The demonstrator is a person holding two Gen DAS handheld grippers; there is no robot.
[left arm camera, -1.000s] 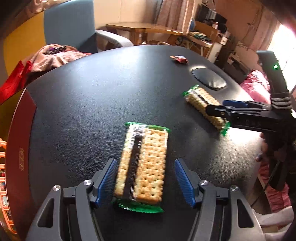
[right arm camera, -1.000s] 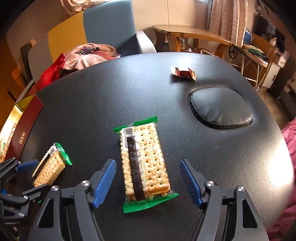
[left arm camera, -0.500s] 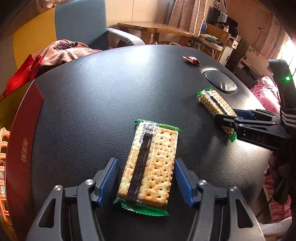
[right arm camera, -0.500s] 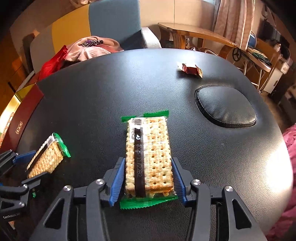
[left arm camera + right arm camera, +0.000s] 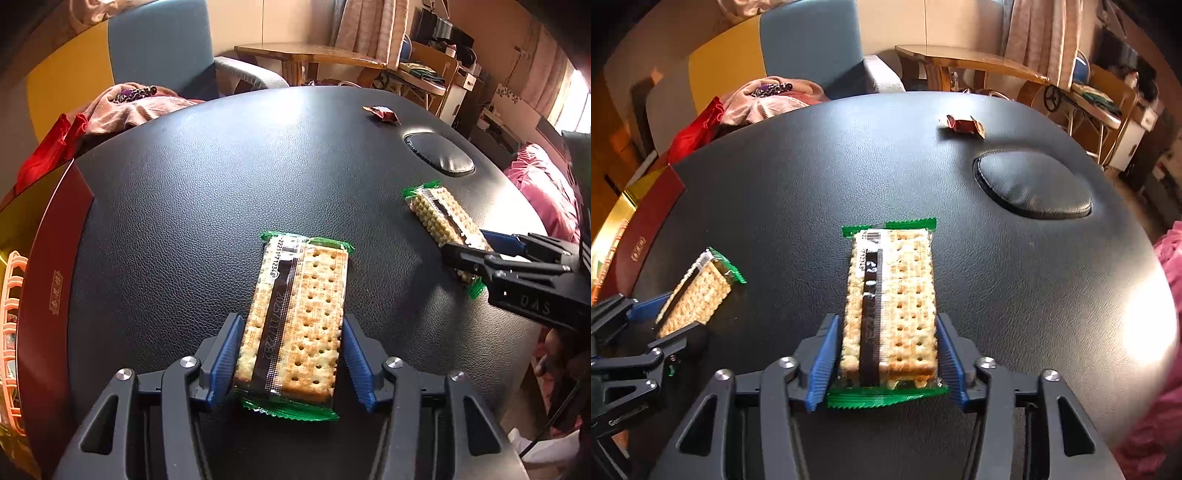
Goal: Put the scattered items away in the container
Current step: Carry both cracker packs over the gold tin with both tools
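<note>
Left tongs (image 5: 290, 363) and right tongs (image 5: 884, 363) each pinch a cracker packet (image 5: 295, 321) on the black leather desk (image 5: 207, 192). A red candy wrapper (image 5: 963, 124) lies far back, an armchair (image 5: 812, 48) beyond.

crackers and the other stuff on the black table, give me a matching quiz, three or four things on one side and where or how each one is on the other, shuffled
Things:
1. left cracker pack
2. right cracker pack
3. red candy wrapper
4. orange basket

Places or states:
A. lies alone at the far side of the table
B. pinched between the right gripper fingers
C. beyond the table's left edge
D. pinched between the left gripper fingers

Pairs: 1-D, 2-B, 3-A, 4-C
</note>
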